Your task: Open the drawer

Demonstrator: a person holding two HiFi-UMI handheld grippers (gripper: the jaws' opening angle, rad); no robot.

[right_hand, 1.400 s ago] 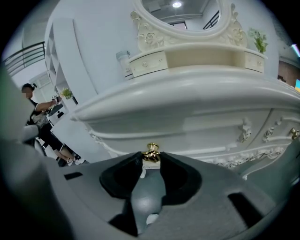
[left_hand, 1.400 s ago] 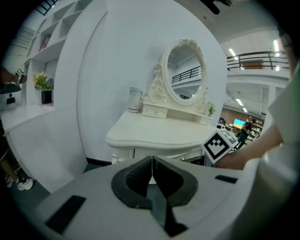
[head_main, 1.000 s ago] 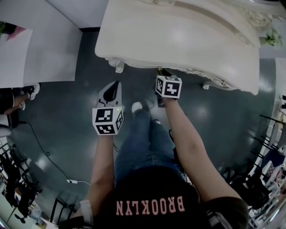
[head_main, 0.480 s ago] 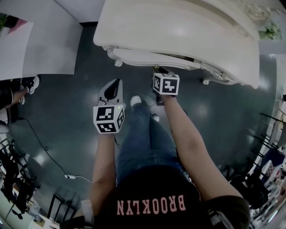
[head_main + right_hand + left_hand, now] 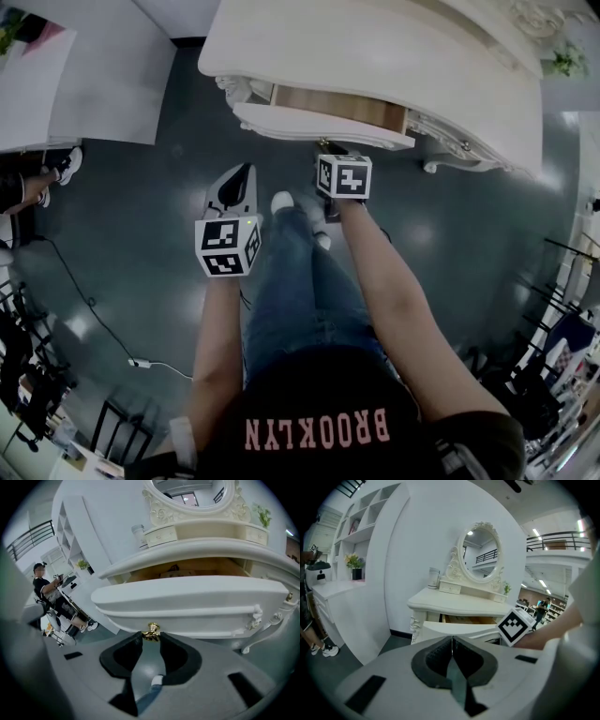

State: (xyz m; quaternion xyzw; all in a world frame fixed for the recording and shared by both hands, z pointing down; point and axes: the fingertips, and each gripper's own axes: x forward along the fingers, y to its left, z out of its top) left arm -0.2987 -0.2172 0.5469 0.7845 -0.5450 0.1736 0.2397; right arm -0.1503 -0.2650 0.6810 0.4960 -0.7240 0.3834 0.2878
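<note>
The drawer [image 5: 323,117] had slid out from under the top of the dressing table [image 5: 403,56] since a second before, when its front lay almost flush beneath the edge. A strip of its pale wooden inside now showed.

In front of the table lay a dark grey, glossy floor [image 5: 141,234], with a thin cable [image 5: 84,300] trailing across it well to the table's left. A white counter [image 5: 94,84] stood beside the table on that same side. At the back of the table top rose an oval mirror [image 5: 480,555] in a carved frame, with a white jar [image 5: 434,577] just to its left.

The person stood facing the table with both forearms stretched toward it. The left gripper [image 5: 242,178] hung over the floor short of the table, left of the drawer, with its jaws pressed together on nothing. The right gripper [image 5: 330,148] pointed steeply down at the drawer's front, and its pads were clamped on the small gold knob [image 5: 151,631].

The drawer sat under the middle of the table top, partly pulled out. It was cream-white with a curved, moulded front, and the knob stood at the front's lower edge.
</note>
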